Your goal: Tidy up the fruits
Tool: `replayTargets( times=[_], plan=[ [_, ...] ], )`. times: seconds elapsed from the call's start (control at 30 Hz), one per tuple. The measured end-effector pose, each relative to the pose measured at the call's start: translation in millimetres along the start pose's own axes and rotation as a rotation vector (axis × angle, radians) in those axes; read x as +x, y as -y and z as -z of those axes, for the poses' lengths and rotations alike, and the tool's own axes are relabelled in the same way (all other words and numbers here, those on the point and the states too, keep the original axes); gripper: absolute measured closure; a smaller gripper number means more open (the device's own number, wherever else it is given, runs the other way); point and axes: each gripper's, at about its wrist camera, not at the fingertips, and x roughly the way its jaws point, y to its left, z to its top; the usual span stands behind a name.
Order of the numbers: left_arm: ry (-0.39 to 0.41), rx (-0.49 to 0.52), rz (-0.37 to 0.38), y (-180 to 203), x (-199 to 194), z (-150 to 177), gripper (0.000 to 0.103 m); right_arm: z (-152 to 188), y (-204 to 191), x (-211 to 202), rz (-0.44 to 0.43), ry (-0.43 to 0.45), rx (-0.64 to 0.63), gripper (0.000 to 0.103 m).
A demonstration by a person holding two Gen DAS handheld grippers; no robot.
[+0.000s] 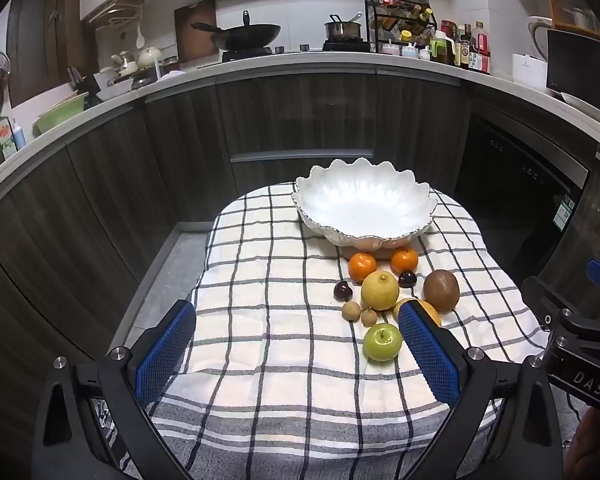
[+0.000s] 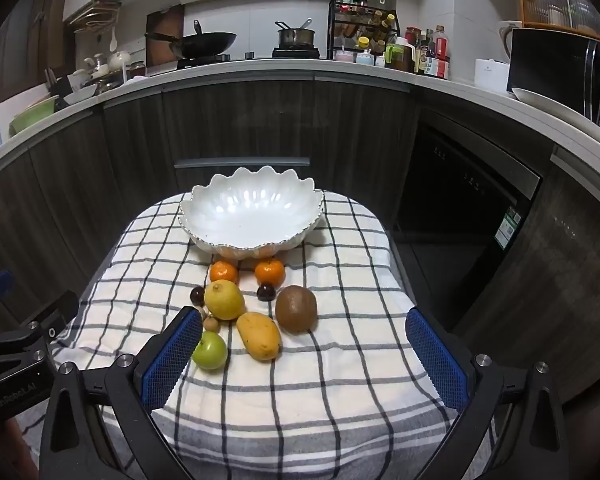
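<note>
Both hand-held grippers agape and empty, mango (image 2: 258, 336) whole in right view, half hidden behind a finger in left view.

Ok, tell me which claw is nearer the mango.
Right. The right claw has the mango just ahead between its open fingers; the left claw sits further left, with the mango behind its right finger.

free: near checked cloth (image 2: 300, 392) bare | blocked: fruit cluster (image 2: 256, 308) before bowl (image 2: 252, 216)
</note>
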Motion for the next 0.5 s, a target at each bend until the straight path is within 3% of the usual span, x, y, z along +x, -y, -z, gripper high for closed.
replayTargets(
  times=[0.5],
  plan=[
    [-0.005,-0.012,0.02,3.1,-1.7,0.9,0.0,0.3,-0.3,0.2,-0.002,-0.003,0.0,0.0]
  ],
)
